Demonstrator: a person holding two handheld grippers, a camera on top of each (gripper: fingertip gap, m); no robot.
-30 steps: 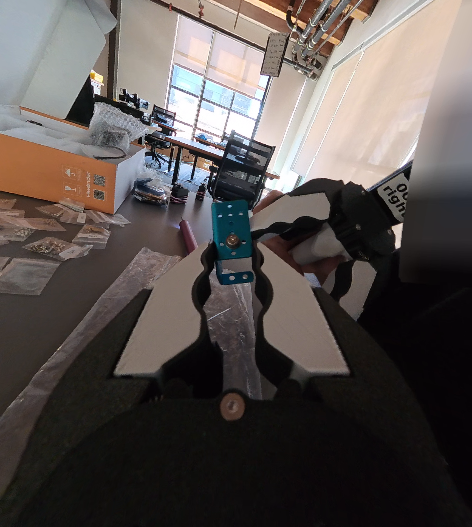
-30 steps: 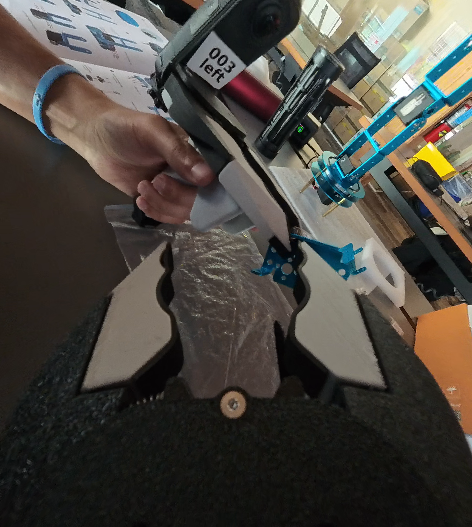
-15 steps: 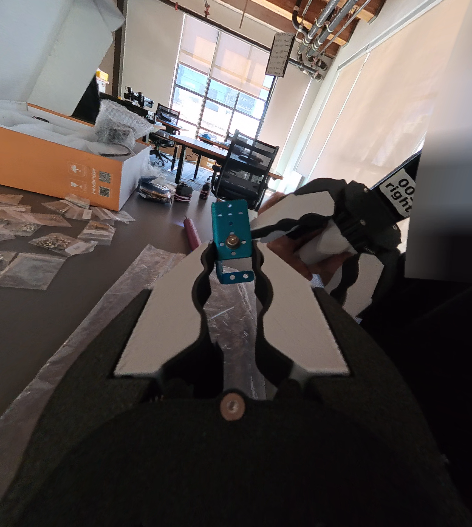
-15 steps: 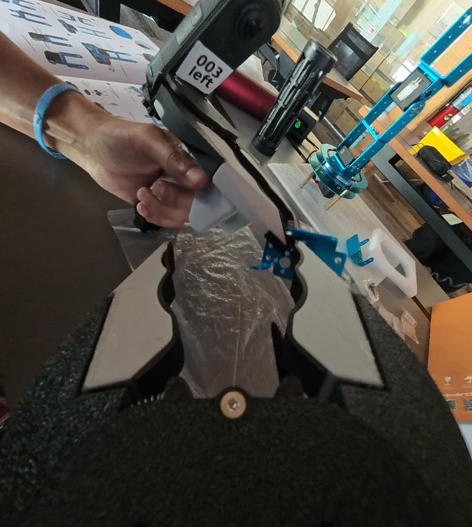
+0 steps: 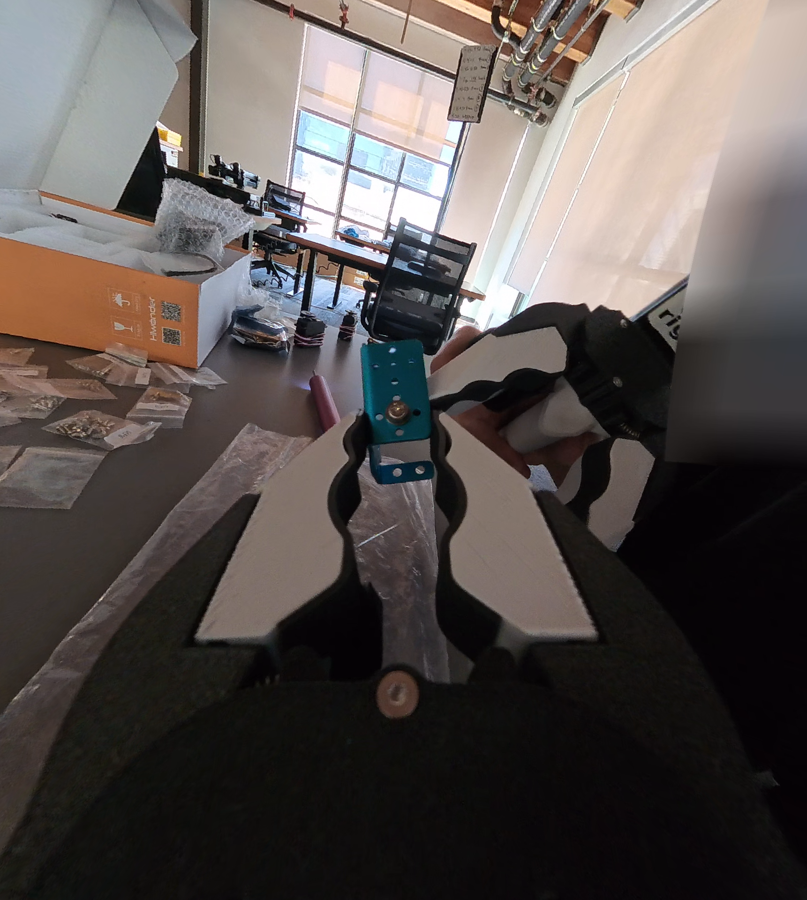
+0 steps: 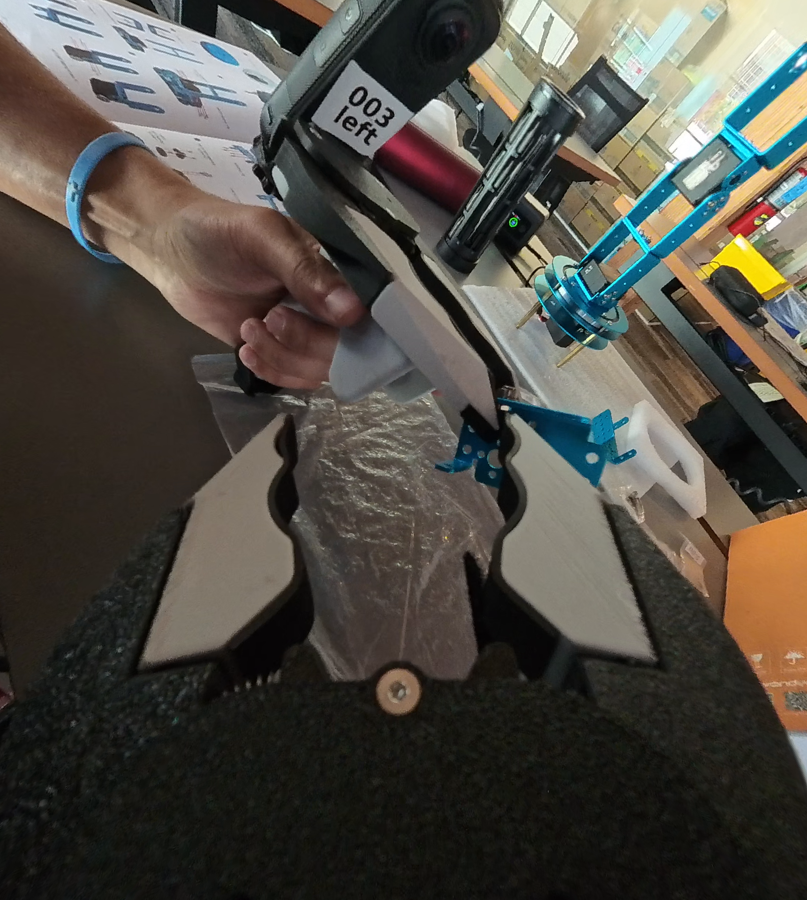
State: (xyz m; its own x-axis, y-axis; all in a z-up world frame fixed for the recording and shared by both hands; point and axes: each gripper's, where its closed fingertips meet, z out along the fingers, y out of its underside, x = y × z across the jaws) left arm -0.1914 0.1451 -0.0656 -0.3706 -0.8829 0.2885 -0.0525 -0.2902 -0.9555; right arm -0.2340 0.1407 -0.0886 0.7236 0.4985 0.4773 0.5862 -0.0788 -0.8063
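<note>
My left gripper (image 5: 394, 419) is shut on a blue perforated metal bracket (image 5: 394, 389) with a brass screw in it, and holds it upright above a clear plastic bag (image 5: 391, 535). My right gripper (image 6: 396, 438) is open and empty. Its right fingertip (image 6: 513, 438) sits right beside the bracket (image 6: 477, 460). In the left wrist view the right gripper (image 5: 503, 409) comes in from the right, one fingertip at the bracket's edge. A hand with a blue wristband holds the left gripper (image 6: 484, 419). More blue bracket metal (image 6: 562, 433) shows behind my right finger.
An open orange box (image 5: 75, 292) with bubble wrap stands at the back left, and small bags of screws (image 5: 89, 428) lie in front of it. A maroon cylinder (image 5: 326, 404) lies near the bracket. A blue arm assembly (image 6: 581, 307), black cylinder (image 6: 503, 175), white foam piece (image 6: 664, 462) and instruction sheet (image 6: 148, 73) are on the table.
The left gripper keeps its hold on the bracket. The right gripper stays open and has shifted slightly beside it; both views have drifted a little.
</note>
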